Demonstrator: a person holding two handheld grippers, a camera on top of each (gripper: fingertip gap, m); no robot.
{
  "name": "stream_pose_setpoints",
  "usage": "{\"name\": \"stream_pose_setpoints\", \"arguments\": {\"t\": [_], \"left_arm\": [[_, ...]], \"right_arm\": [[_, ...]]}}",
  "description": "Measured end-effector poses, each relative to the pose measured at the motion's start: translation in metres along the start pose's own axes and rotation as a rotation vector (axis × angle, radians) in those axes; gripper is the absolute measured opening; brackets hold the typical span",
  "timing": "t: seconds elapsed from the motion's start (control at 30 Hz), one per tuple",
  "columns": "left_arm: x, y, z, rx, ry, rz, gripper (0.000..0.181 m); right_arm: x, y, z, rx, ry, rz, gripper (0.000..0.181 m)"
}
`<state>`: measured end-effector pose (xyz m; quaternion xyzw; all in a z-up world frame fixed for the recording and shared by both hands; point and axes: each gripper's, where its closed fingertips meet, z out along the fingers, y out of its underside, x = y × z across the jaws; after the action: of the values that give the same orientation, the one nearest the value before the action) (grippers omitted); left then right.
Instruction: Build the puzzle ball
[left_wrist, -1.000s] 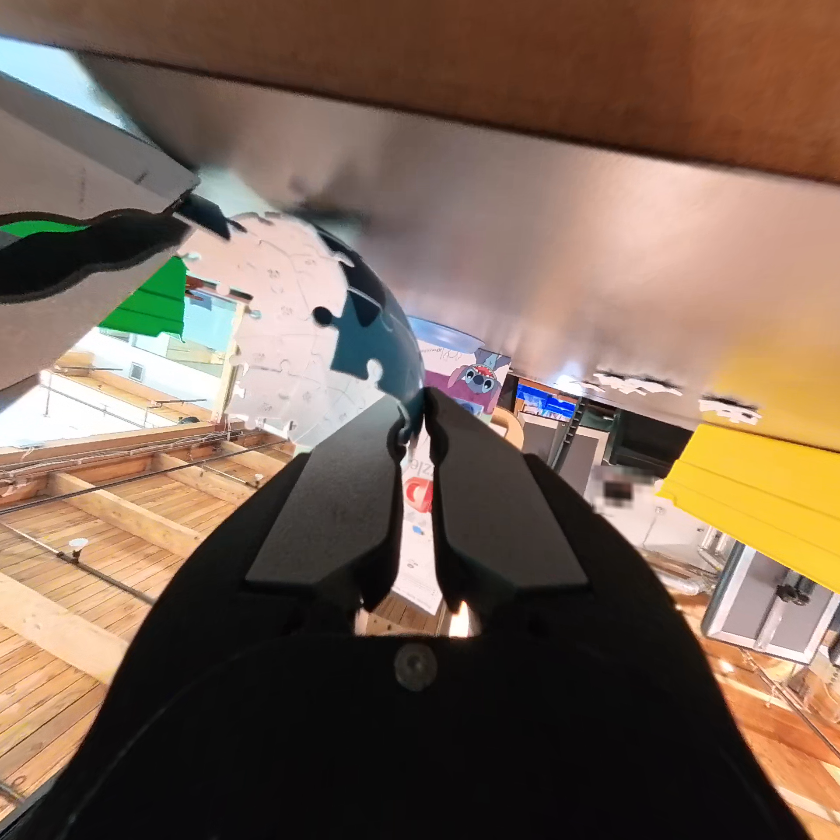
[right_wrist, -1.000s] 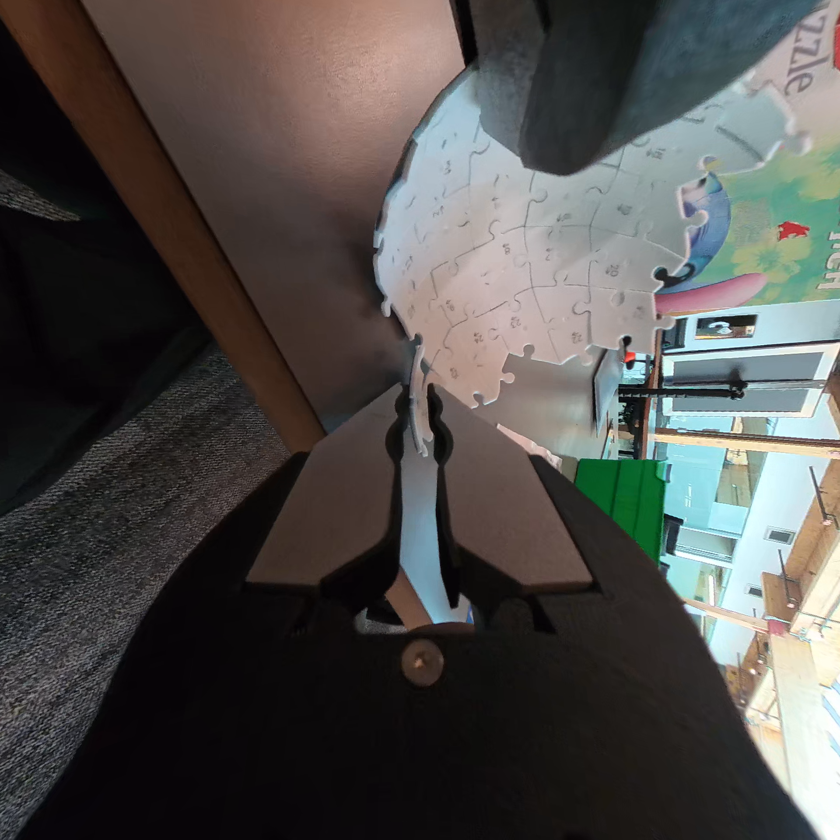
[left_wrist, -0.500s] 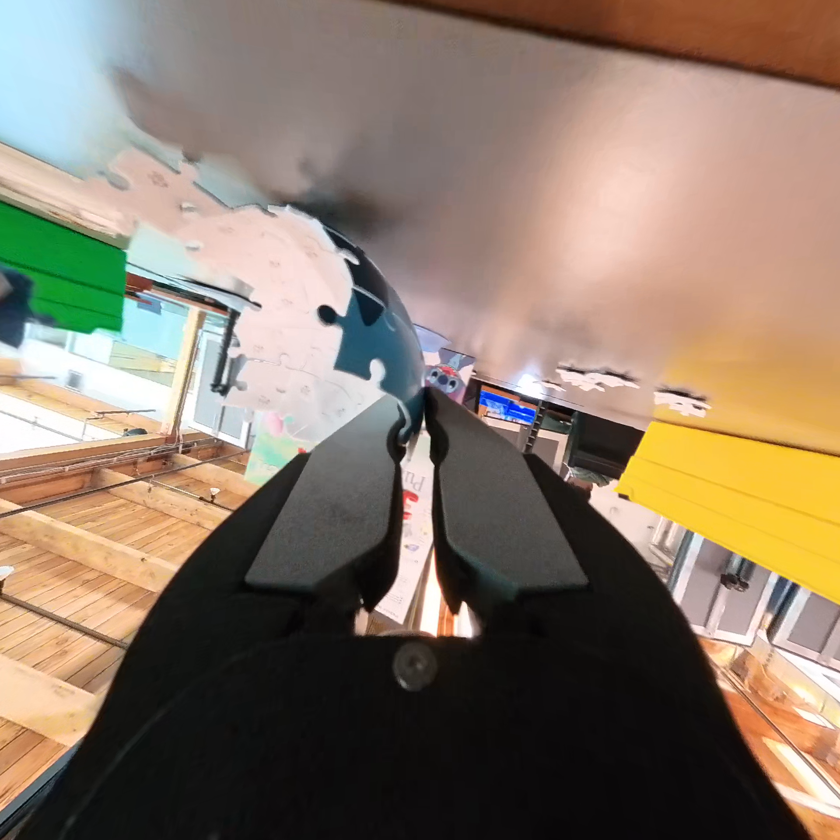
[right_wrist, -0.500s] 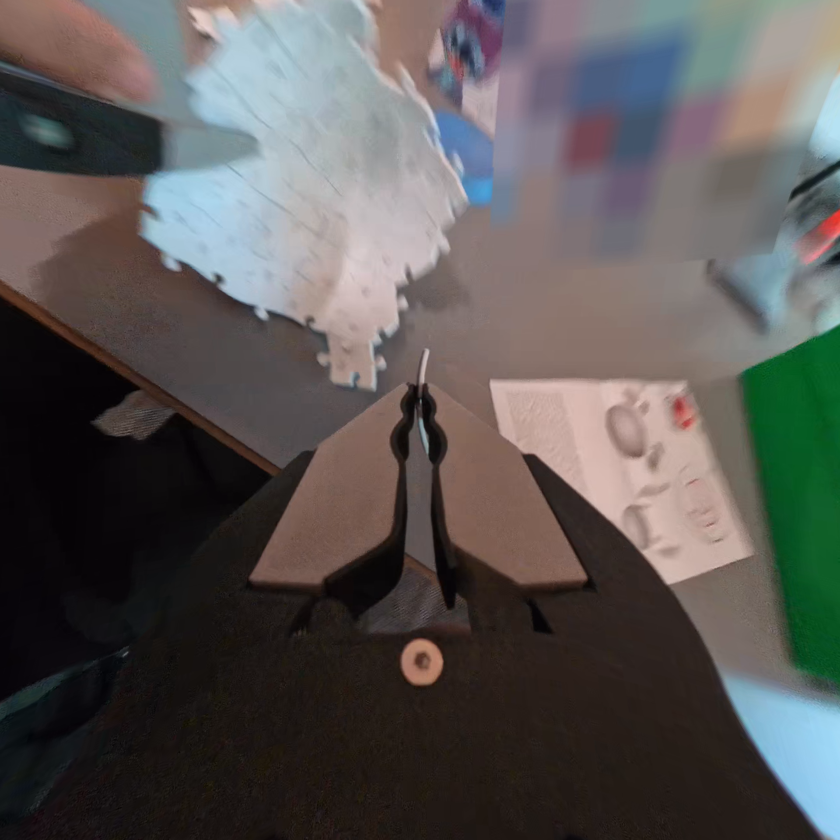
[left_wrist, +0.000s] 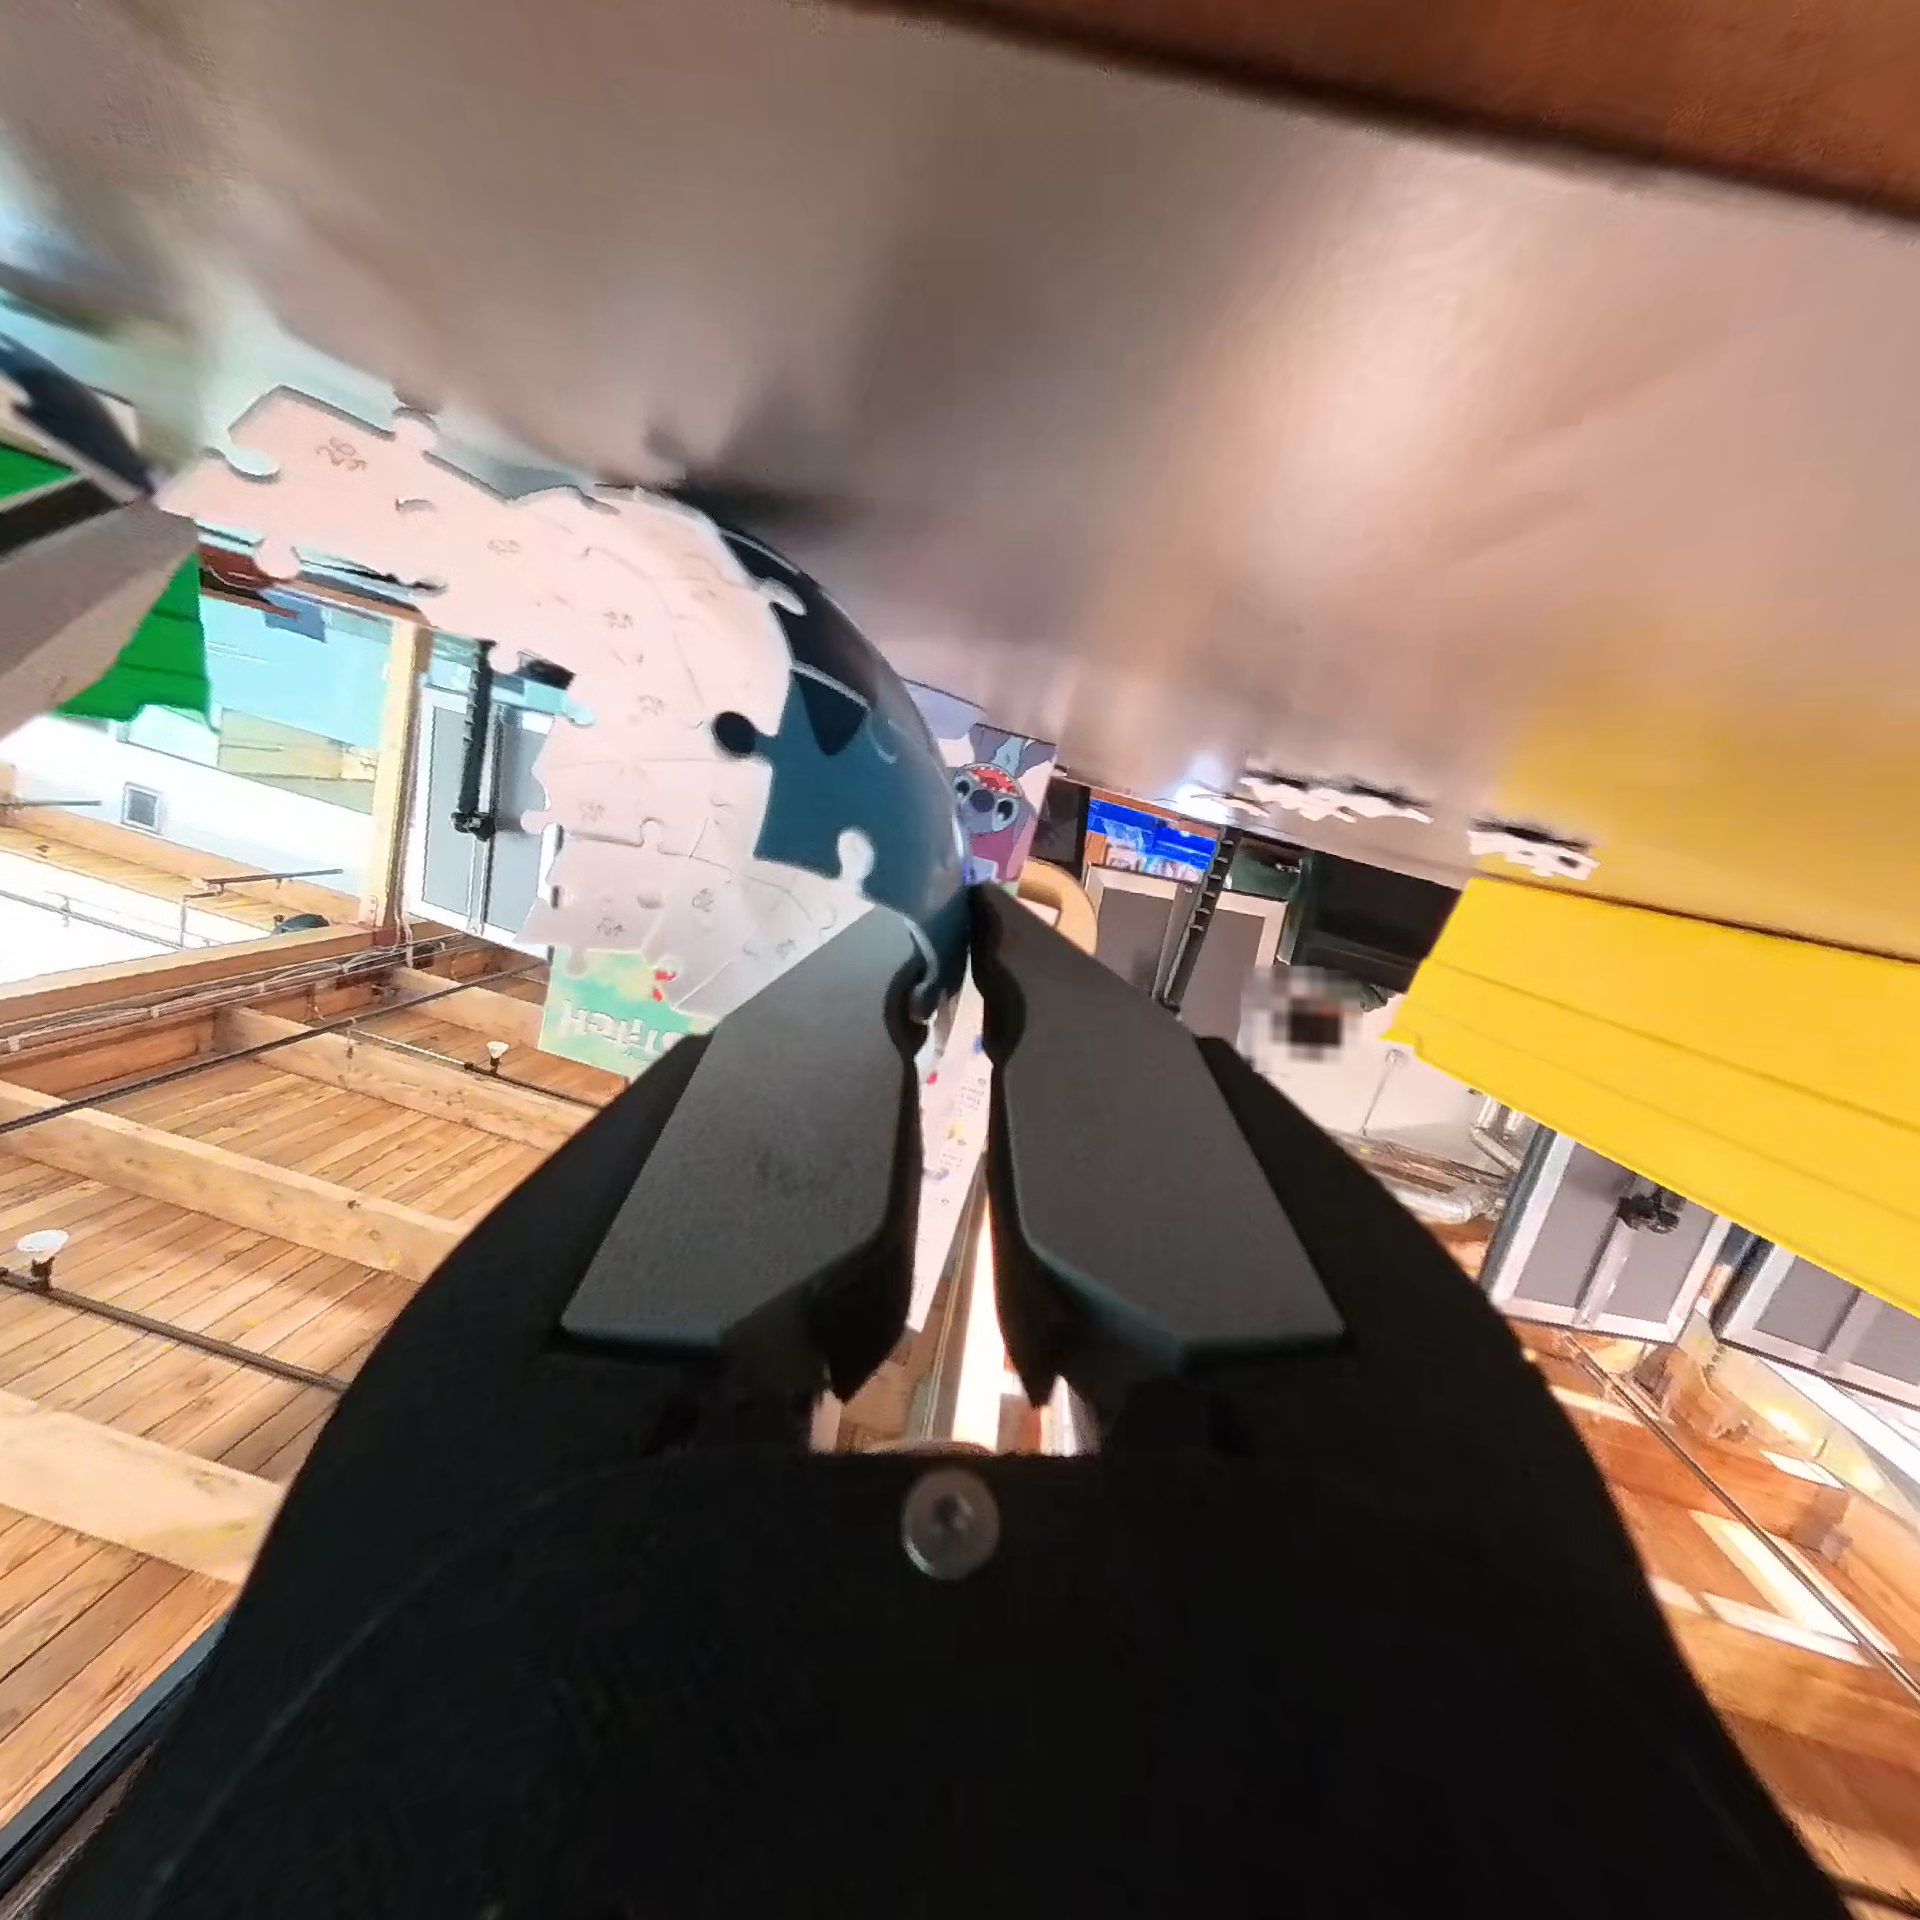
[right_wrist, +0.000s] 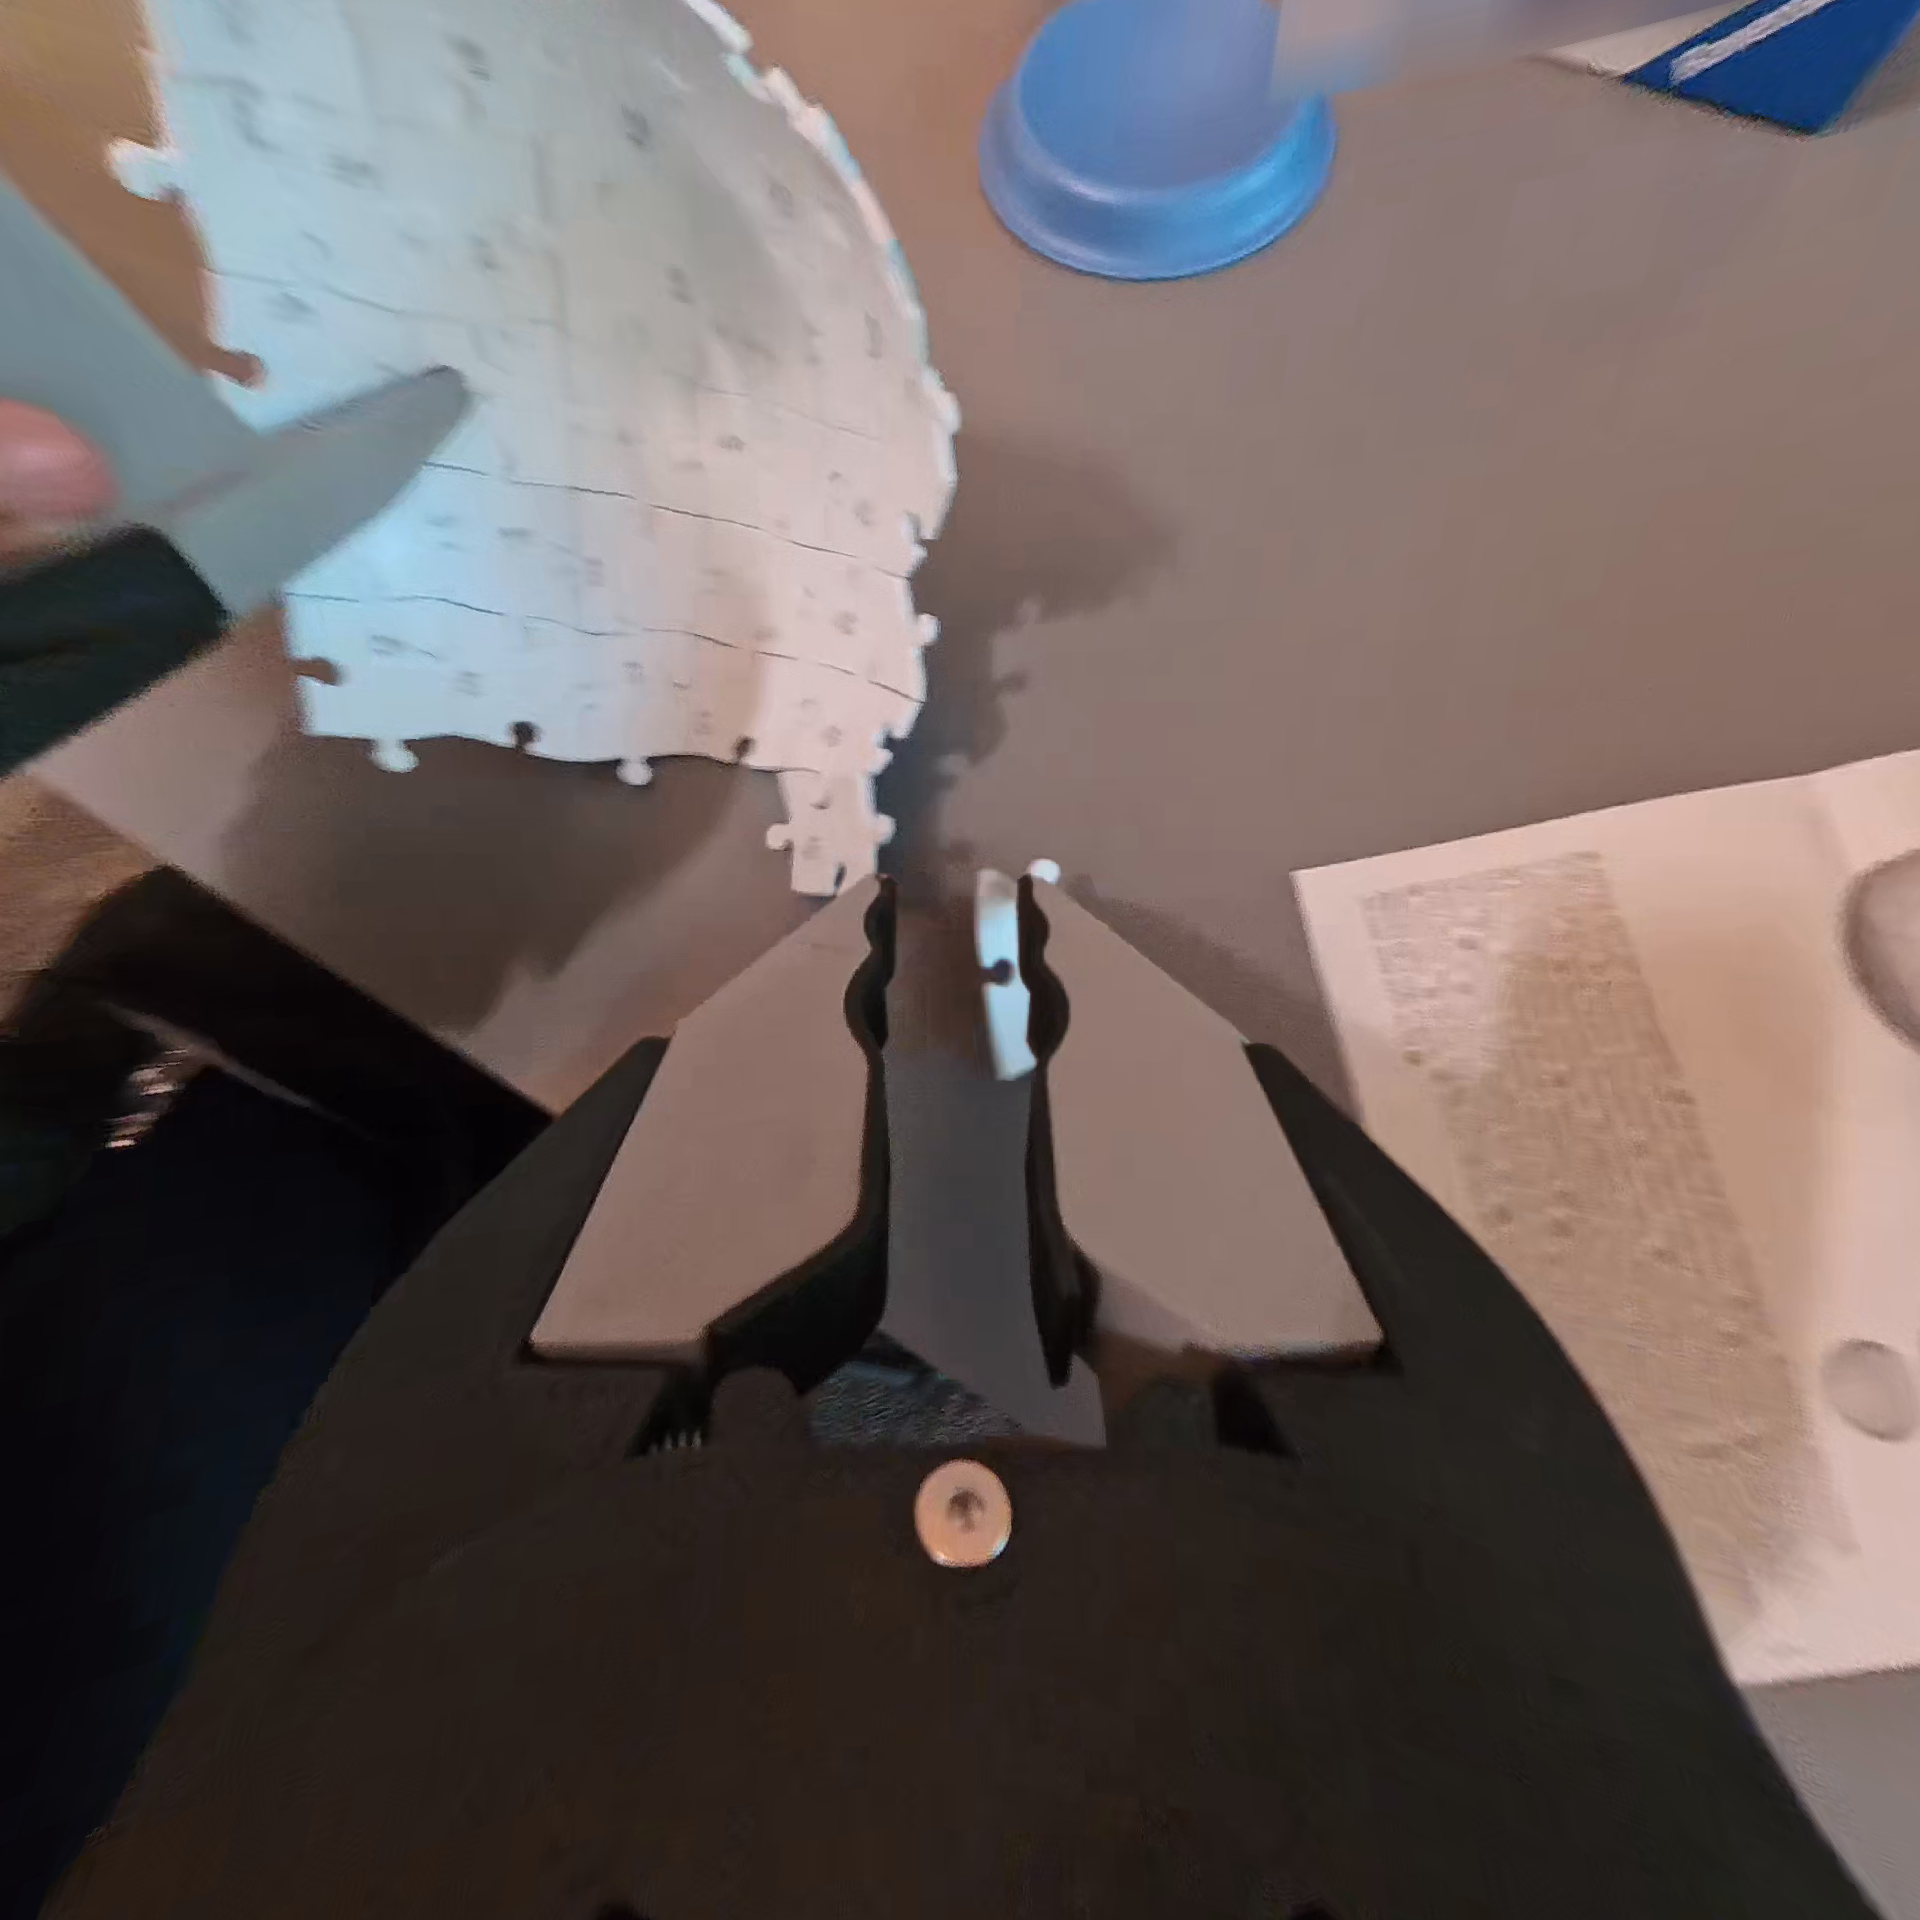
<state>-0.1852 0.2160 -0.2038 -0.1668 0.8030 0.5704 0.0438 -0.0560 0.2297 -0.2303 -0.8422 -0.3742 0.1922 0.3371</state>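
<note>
The right tool (right_wrist: 954, 883) has spread its jaws since a second ago, when it pinched the shell's edge; a loose white puzzle piece (right_wrist: 1003, 971) now leans against its right finger above the grey tabletop (right_wrist: 1403, 520). The left tool (left_wrist: 951, 935), tilted nearly upside down, stays pressed together on the rim of the half-built puzzle ball (left_wrist: 665, 748), held beside the tabletop.

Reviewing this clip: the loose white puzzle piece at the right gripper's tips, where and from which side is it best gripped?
Grip the loose piece across its two flat faces, at the plain middle rather than its tabs. It stands edge-on against the inner face of one finger of the open right gripper, so closing straight along the current approach, with the jaws on either face, looks best. It's thin, so edge pinching would probably slip.
</note>
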Motion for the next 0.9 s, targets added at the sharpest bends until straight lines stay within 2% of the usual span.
{"name": "stream_pose_setpoints", "arguments": {"t": [0.07, 0.1, 0.27, 0.47, 0.6, 0.9], "left_arm": [[-0.001, 0.001, -0.001, -0.021, 0.013, 0.0, 0.002], [-0.001, 0.002, -0.002, -0.03, 0.015, 0.0, 0.002], [0.005, -0.006, -0.006, -0.03, 0.054, -0.01, 0.002], [0.005, -0.007, -0.007, -0.057, 0.063, 0.001, 0.002], [0.004, -0.011, -0.013, -0.047, 0.071, 0.002, 0.002], [-0.002, -0.012, -0.019, -0.049, 0.069, -0.014, 0.002]], "right_arm": [[-0.008, 0.003, 0.003, -0.011, -0.048, 0.043, 0.007], [-0.008, 0.003, 0.004, -0.01, -0.057, 0.06, 0.007], [0.003, 0.003, -0.005, 0.042, -0.09, 0.18, 0.018], [-0.022, 0.008, 0.005, 0.03, -0.224, 0.213, 0.024], [-0.035, -0.003, 0.009, 0.079, -0.357, 0.303, 0.026], [-0.033, -0.003, 0.019, 0.074, -0.342, 0.35, 0.006]]}}
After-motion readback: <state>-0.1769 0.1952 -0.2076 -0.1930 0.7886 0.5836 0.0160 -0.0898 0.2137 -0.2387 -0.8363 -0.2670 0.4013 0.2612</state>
